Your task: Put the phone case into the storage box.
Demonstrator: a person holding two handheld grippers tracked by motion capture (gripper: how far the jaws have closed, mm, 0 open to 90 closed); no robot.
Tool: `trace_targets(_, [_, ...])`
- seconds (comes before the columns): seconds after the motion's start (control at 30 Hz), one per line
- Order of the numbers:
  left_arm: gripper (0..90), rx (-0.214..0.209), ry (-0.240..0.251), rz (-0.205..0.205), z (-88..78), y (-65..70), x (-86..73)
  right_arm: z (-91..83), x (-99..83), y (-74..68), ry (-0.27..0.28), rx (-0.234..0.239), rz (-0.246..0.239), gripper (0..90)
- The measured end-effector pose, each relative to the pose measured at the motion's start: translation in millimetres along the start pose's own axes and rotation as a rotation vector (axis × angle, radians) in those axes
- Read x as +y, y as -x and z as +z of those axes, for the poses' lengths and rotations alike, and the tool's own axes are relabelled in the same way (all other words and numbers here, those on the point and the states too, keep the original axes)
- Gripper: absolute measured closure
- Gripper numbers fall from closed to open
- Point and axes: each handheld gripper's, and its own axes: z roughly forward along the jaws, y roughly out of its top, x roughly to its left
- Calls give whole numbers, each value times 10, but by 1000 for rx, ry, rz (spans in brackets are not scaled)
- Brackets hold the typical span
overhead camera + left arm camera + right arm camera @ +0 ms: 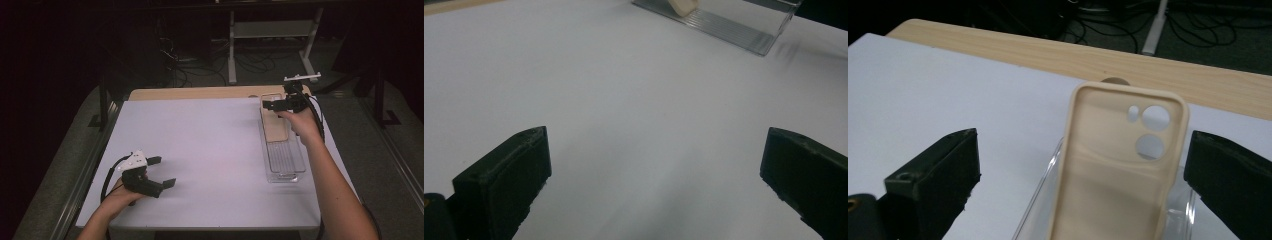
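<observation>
High view: a person's two forearms reach over a white-covered worktop, each hand carrying a black two-jaw claw. The left claw sits low at the person's near corner, its jaws spread wide and holding nothing, the bare white sheet lying between and ahead of them. Far ahead of it and off to its right stands a clear plastic tray, well apart from that claw. The right claw hovers at the far end of the tray, its jaws pointing left across the tray's end, with a white plate on top of it and a black cable trailing back along the forearm.

In the right gripper view, a beige phone case stands tilted up out of the clear tray, directly between the right claw's jaws, open side toward the camera and camera cut-outs at the top right. The jaws stand released, one on each side of the case; a gap shows on the left, and on the right the jaw sits just beside the case's edge without a clear grip. Beyond the case runs the bare wooden edge of the worktop.

In the left gripper view, the tray and one corner of the case lie far ahead of the open jaws
</observation>
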Motion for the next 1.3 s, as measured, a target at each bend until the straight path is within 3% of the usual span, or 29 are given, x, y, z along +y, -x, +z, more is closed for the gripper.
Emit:
trace_targets(0.1, [0, 0, -11, 24, -13, -24, 20, -58, -59, -27, 7, 30, -12, 10])
trace_targets(0.43, [0, -13, -16, 23, -30, -20, 81, -257, -341, -132, 39, 112, -56, 10])
trace_targets(0.93, [0, -54, -30, 75, 12, 1, 208, -618, -837, -299, 78, 254, -124, 10])
trace_targets(1.07, [0, -57, -31, 70, -7, -7, 268, -660, -970, -357, 72, 305, -134, 10])
trace_targets(1.3, [0, -61, -35, 67, -30, -9, 321, -734, -1141, -429, 71, 323, -167, 10])
